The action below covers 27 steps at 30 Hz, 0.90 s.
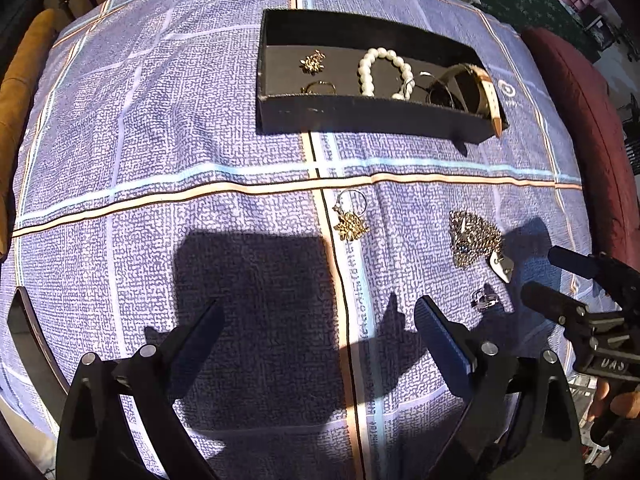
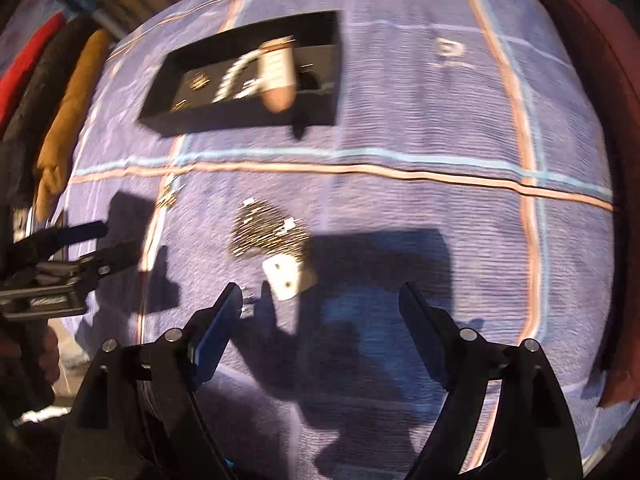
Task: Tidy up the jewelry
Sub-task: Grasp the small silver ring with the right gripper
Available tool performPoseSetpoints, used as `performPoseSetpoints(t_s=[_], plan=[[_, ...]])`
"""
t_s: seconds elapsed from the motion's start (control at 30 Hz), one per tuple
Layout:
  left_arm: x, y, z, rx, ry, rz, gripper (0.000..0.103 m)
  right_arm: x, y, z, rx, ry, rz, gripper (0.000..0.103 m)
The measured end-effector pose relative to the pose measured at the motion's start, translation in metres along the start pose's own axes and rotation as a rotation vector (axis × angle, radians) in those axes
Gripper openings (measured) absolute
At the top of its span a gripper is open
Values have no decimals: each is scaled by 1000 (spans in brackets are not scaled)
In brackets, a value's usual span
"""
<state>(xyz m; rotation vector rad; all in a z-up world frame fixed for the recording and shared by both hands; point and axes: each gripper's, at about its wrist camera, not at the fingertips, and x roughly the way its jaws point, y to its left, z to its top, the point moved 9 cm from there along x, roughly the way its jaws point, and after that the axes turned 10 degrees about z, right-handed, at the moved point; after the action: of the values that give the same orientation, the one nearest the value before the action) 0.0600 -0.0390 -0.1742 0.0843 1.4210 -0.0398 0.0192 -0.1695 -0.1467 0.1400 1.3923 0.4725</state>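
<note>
Grippers first: left gripper [image 1: 320, 304] spread wide over bare tablecloth [image 1: 120, 200], holding nothing. Right gripper [image 2: 322, 287] likewise wide apart and empty, low over the cloth, much blurred in its own view.

Risk closest in: small silver ring [image 1: 485, 298], just beside the right gripper's fingertip, thin and flat on soft fabric. Likely to skid away, or to get pinched together with a fold of cloth. Possible clash, too, between the two grippers, near each other around this piece.

Next out, chain pile [image 1: 474, 240] with its pale metal tag [image 2: 288, 276]: loose links, apt to trail, snag on a finger, or spill short of the tray if grabbed by one strand only.

Toward the middle, gold leaf charm [image 1: 352, 224] on a thin hoop, beside the striped seam. Easy to nudge aside with fingers this wide.

Looks, same order: ring tiny and shiny. Chain heaped in a glittering mound, tag touching its near edge. Charm bright gold and spiky.

Farthest, black tray [image 1: 360, 114], well apart from the loose pieces, already holding a matching gold charm [image 1: 313, 61], a thin ring [image 1: 318, 87], a pearl bracelet [image 1: 384, 68] and a watch [image 1: 480, 88]. Tan strap hanging over the right-hand rim, liable to tip out if knocked during a drop-off.
</note>
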Motion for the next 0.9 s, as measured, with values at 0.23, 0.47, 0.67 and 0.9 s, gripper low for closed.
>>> performPoseSetpoints(t_s=[0.23,0.47,0.67,0.9], plan=[[3,3,5,20,-7,45,94,28,34,-20,-111,94,51,50],[6,14,5,-6,1,28,94,35,35,-6,-49,77,112,50],[16,11,15,6,4,41,94,45,46,2,-103,84,67,50],[15,14,21,-9,11,29,94,45,39,7,-117,67,48,19]])
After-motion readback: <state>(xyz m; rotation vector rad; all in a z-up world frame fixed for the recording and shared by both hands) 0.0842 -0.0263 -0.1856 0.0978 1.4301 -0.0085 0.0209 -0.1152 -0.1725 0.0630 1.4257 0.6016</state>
